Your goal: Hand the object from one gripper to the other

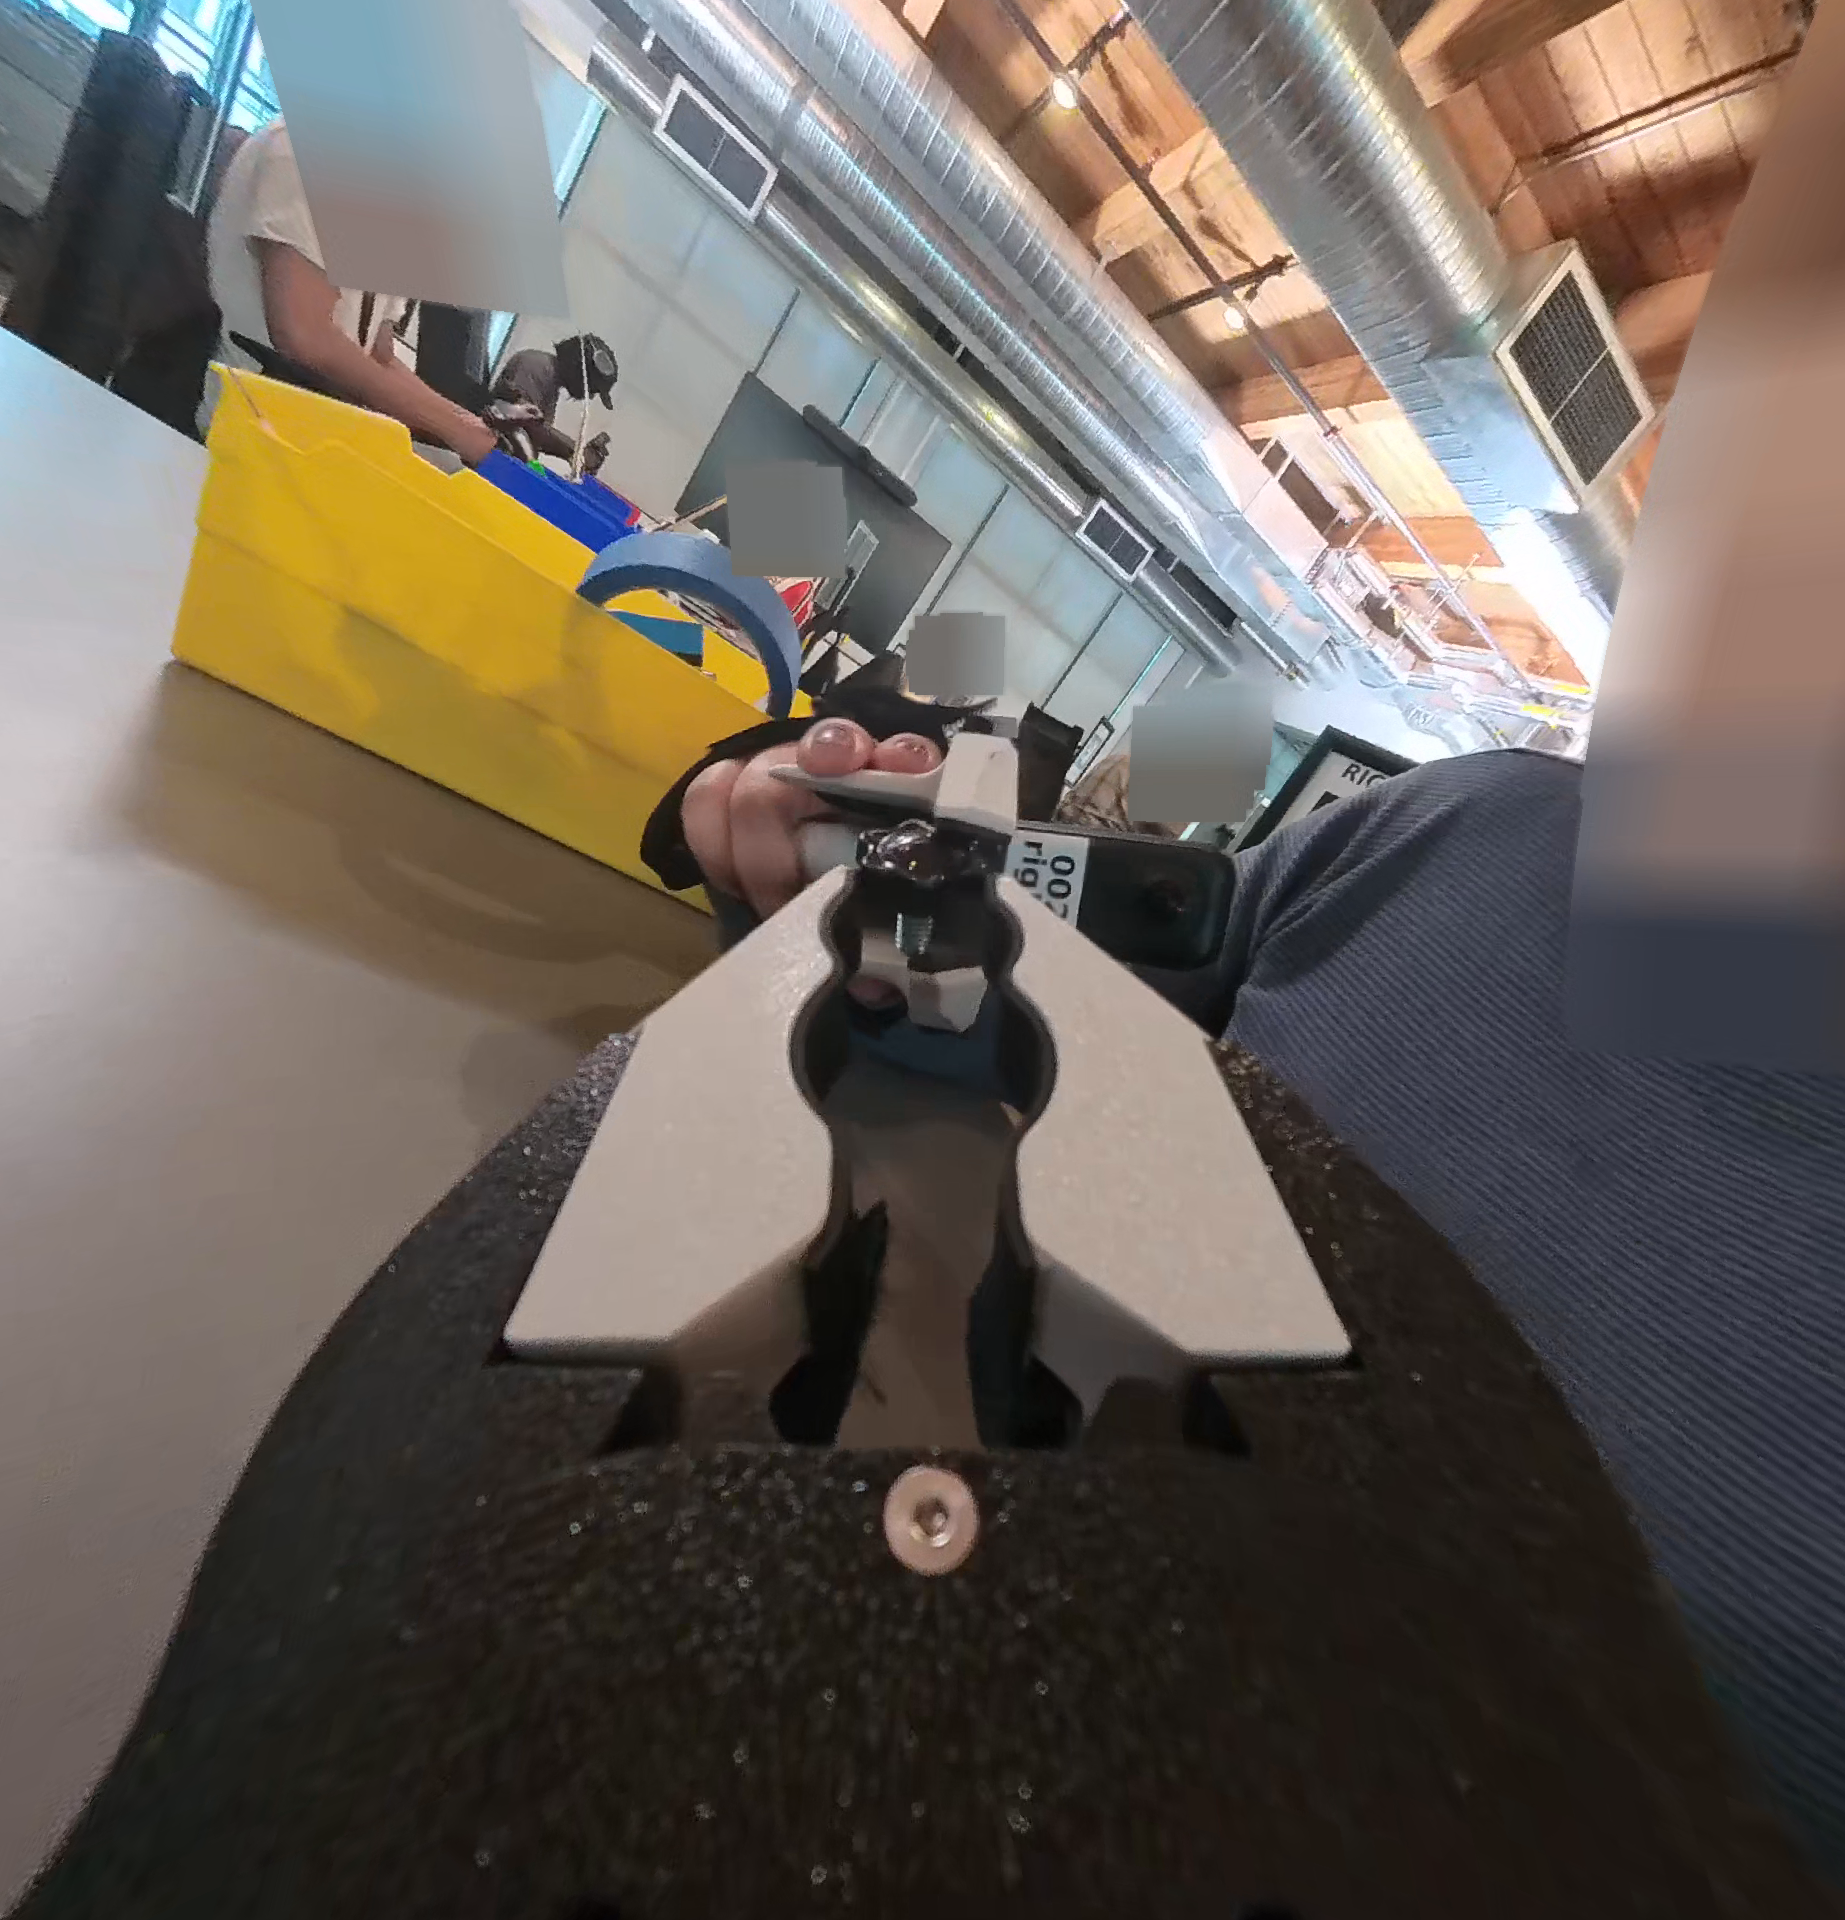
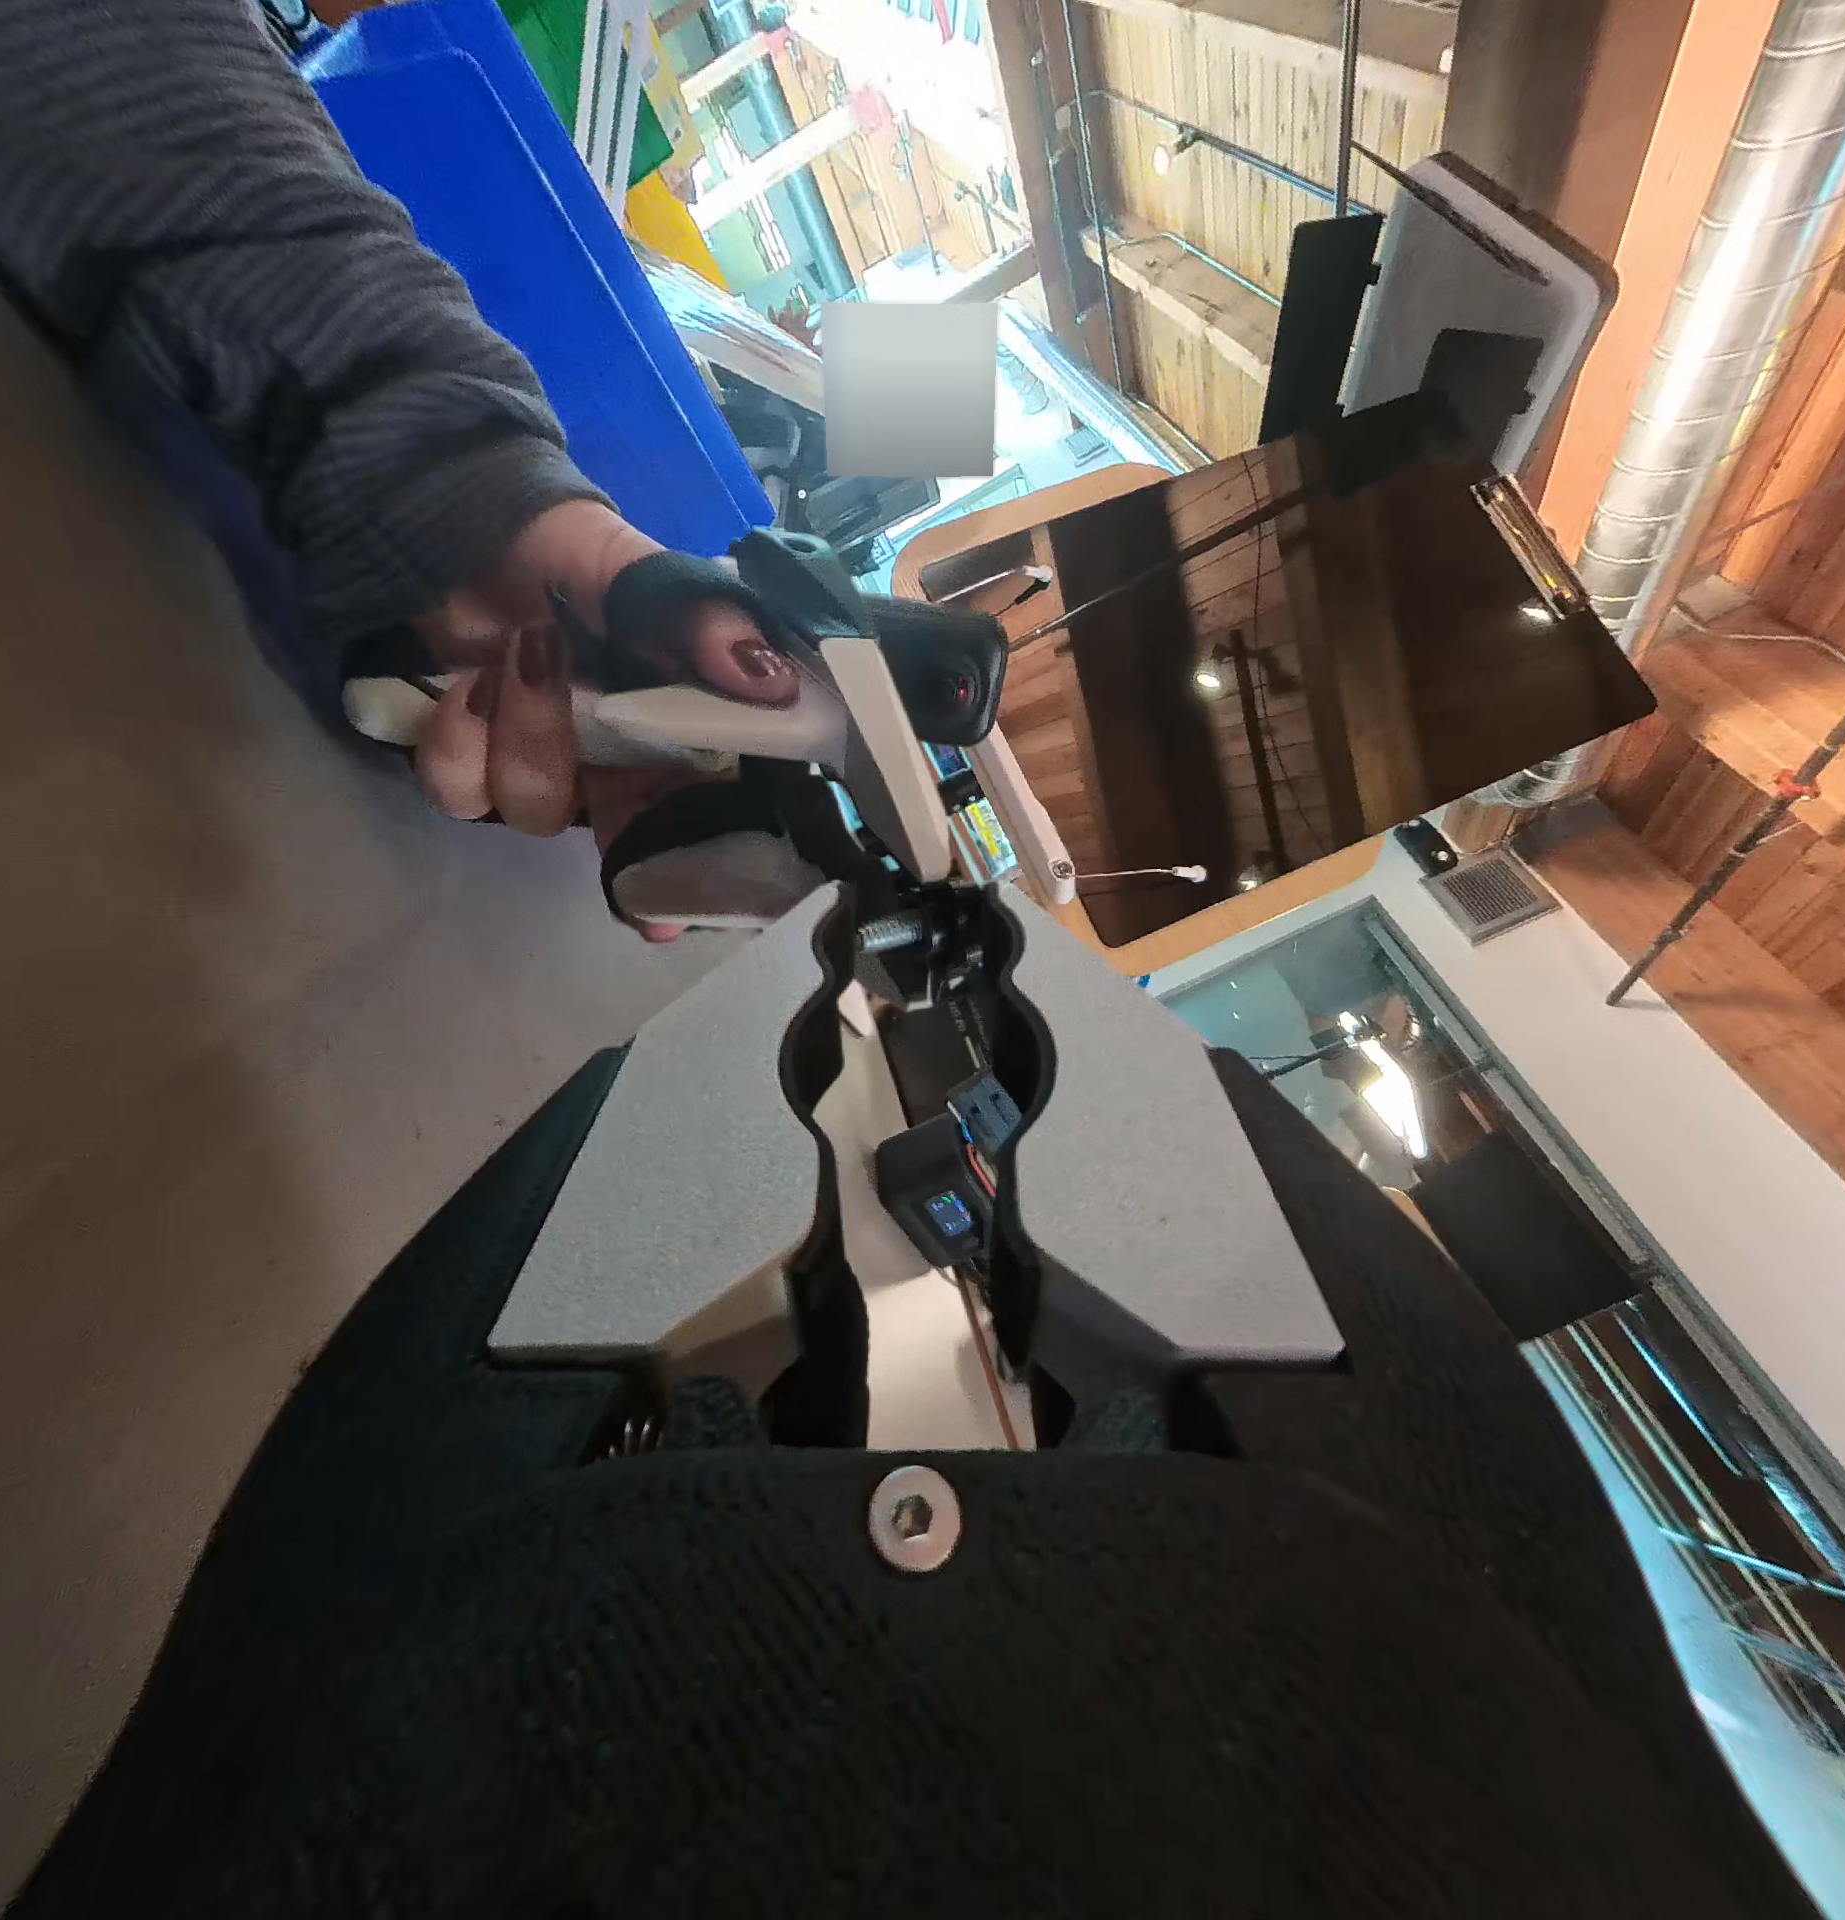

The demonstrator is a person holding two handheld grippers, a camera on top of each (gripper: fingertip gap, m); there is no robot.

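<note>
The object is a small black star knob with a silver threaded bolt [image 1: 913, 868]. In the left wrist view it sits between the tips of my left gripper [image 1: 913, 894], whose jaws are closed on it. The right gripper's handle, held by a hand [image 1: 762, 831], and its camera [image 1: 1157, 894] face me just beyond. In the right wrist view the knob and its thread [image 2: 882, 935] sit between the tips of my right gripper [image 2: 918, 914], also closed on it. The left gripper's camera [image 2: 954, 686] and the hand holding that gripper [image 2: 523, 727] are just above.
A yellow bin [image 1: 398, 603] stands on the grey table [image 1: 170, 987] to the left, with a blue tape roll [image 1: 710, 582] at its rim. A blue bin [image 2: 544, 270] is behind the holder's sleeve [image 2: 274, 291]. People stand at the back. A dark panel [image 2: 1313, 665] is at the right.
</note>
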